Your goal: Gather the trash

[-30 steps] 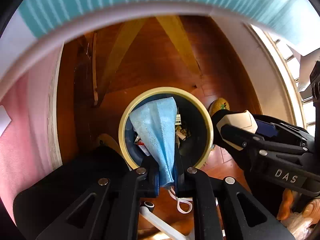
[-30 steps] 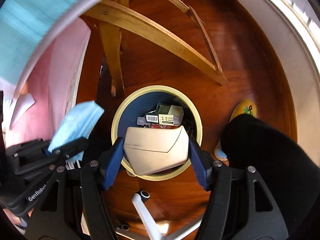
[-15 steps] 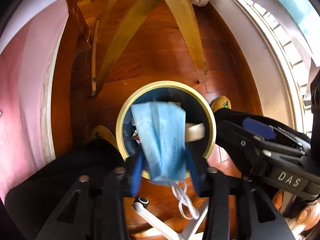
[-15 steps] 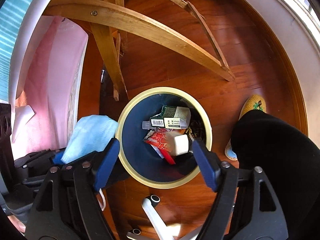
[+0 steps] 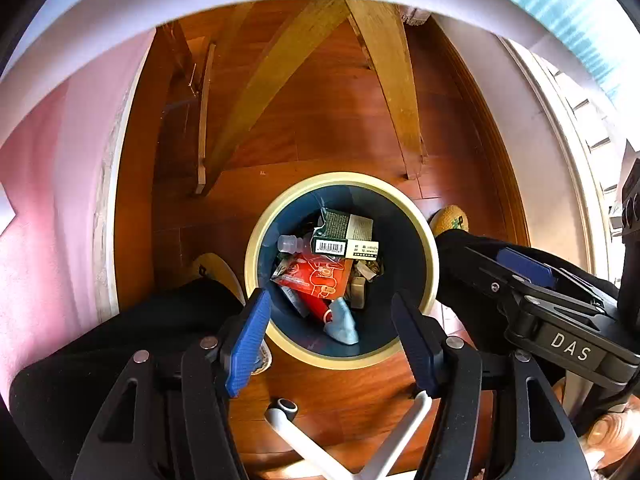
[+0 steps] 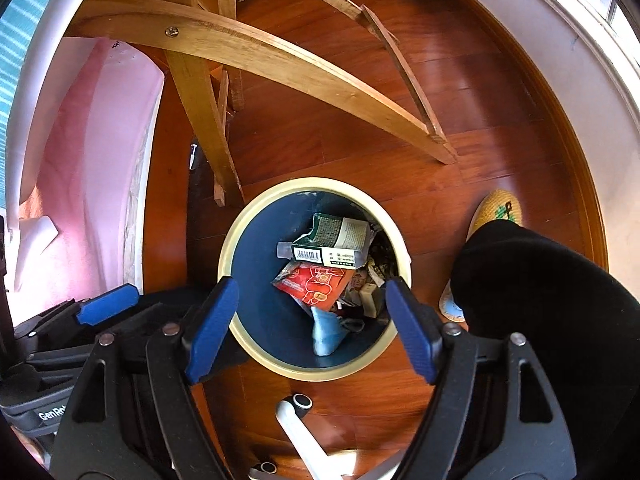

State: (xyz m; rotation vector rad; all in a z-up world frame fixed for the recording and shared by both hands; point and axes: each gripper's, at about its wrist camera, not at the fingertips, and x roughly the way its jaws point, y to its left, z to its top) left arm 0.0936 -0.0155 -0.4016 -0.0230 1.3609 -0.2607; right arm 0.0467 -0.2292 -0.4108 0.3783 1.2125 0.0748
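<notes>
"Where is the trash?"
"The blue mask [image 5: 342, 326] lies inside the bin [image 5: 424, 240] on the floor."
"Why are both grippers' jaws wide?"
"Left gripper [image 5: 334, 340] and right gripper [image 6: 310, 324] hold nothing above it."

We look down on a glossy red-brown wood floor [image 6: 452, 92]. Pale wooden legs [image 6: 280, 56] cross above it, a pink cloth [image 6: 88, 160] hangs left, and a bright window [image 5: 588, 128] lies right.
</notes>
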